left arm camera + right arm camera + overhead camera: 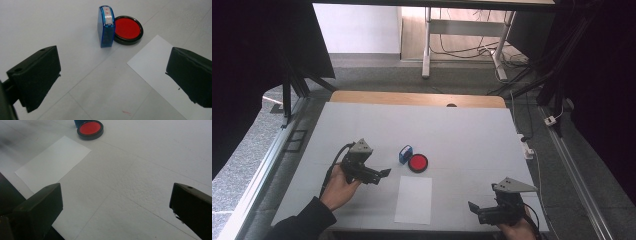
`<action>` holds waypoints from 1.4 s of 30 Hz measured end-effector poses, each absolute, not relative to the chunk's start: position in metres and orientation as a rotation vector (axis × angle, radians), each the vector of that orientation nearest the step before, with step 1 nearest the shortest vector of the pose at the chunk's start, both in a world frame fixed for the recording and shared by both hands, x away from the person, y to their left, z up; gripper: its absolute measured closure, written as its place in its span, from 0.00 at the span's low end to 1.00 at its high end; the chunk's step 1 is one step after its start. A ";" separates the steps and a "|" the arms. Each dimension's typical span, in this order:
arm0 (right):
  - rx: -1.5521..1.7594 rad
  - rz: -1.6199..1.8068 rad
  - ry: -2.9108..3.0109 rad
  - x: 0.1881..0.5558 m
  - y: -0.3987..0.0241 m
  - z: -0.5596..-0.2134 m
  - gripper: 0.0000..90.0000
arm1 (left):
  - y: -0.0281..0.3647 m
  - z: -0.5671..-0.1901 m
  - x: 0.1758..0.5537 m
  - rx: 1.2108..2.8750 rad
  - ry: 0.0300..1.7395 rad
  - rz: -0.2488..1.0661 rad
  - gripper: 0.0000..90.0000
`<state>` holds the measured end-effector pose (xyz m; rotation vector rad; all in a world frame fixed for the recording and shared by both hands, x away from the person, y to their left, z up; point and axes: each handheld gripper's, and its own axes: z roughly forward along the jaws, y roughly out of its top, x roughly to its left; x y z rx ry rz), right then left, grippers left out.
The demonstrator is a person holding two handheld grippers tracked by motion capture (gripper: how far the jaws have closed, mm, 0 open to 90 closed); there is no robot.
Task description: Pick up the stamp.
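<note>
A blue stamp point(405, 153) stands on its edge at the table's middle, touching a round red ink pad point(418, 163) in a black case on its right. A white sheet of paper point(414, 199) lies just in front of them. My left gripper point(384, 173) is open to the left of the paper, its jaws pointing toward the stamp point(106, 27) and pad point(128, 29), with nothing between them. My right gripper point(472, 207) is open near the front right edge, pointing left toward the paper point(53, 163) and pad point(90, 129), also holding nothing.
The white table top point(462, 135) has a wooden strip at its far edge. Black frame rails run along both sides. A desk's legs and loose cables stand on the floor beyond the table.
</note>
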<state>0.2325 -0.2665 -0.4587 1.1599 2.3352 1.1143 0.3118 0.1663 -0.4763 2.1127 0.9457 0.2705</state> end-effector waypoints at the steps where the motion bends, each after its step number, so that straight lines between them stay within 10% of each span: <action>1: 1.159 1.115 2.336 0.233 -0.267 -0.459 0.00 | 0.164 -0.476 0.314 2.114 0.944 0.277 0.00; 31: 1.164 1.109 2.346 0.233 -0.267 -0.459 0.00 | 0.108 -0.503 0.374 2.222 0.870 0.279 0.03; 42: 1.162 1.111 2.351 0.233 -0.267 -0.459 0.00 | 0.100 -0.504 0.383 2.262 0.869 0.322 0.50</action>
